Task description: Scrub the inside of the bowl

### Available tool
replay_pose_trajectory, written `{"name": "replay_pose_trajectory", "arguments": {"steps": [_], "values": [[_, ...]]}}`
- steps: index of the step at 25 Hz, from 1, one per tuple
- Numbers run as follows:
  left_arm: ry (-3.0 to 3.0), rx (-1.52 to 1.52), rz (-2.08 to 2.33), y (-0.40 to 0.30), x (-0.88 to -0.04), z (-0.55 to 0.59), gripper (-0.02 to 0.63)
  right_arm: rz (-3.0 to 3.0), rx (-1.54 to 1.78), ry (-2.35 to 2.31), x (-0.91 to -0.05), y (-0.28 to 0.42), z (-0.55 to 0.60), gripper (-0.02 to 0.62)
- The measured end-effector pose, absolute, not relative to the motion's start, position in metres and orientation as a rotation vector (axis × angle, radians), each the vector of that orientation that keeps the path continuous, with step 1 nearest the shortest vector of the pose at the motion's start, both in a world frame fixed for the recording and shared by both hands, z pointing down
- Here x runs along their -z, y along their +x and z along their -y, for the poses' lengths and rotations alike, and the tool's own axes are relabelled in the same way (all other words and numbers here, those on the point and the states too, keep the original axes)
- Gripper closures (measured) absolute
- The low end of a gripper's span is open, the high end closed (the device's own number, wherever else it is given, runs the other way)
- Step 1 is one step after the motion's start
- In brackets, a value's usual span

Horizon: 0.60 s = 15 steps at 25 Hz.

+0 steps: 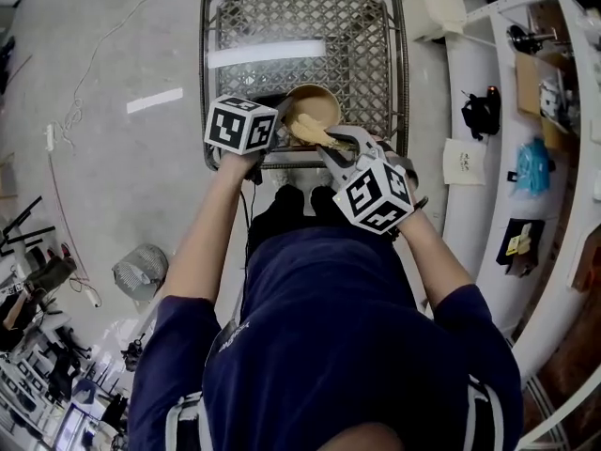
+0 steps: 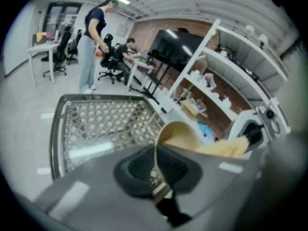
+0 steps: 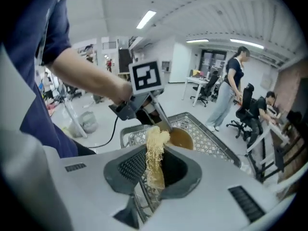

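Note:
A tan bowl (image 1: 314,109) is held tilted on its side over the near end of a metal mesh basket (image 1: 302,26). My left gripper (image 1: 282,120) is shut on the bowl's rim (image 2: 156,150), with the bowl (image 2: 179,134) opening to the right. My right gripper (image 1: 331,144) is shut on a yellow fibrous scrubber (image 3: 154,155), whose tip (image 1: 310,132) reaches the bowl's mouth. In the right gripper view the bowl (image 3: 182,138) sits just beyond the scrubber. The scrubber (image 2: 226,148) shows at the right of the bowl in the left gripper view.
The mesh basket (image 2: 103,124) stands on a grey floor. White shelving (image 1: 488,139) with small items runs along the right. A cable (image 1: 246,214) hangs from the left gripper. People (image 3: 231,88) sit and stand at desks far behind.

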<state>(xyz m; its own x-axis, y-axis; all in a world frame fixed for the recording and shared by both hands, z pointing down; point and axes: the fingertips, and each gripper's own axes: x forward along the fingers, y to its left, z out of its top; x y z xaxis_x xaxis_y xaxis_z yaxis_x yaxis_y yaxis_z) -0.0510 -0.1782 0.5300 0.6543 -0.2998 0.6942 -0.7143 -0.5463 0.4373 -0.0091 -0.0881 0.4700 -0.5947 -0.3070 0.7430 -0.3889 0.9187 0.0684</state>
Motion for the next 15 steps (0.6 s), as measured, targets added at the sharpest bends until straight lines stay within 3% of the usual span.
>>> {"name": "replay_pose_trajectory", "arguments": {"steps": [4,11,15], "values": [[2.030,-0.696,0.813,-0.061,-0.561,0.186,0.597,2.356,-0.378,0.638,-0.462,0.021,0.103,0.528],[1.930,-0.611,0.842,-0.064,-0.584,0.191,0.597,2.530,-1.121,0.865,-0.453,0.067,0.130,0.528],[1.924,-0.610,0.856,-0.063,-0.589,0.188,0.597,2.595,-1.292,0.900,-0.440,0.079,0.143,0.528]]}}
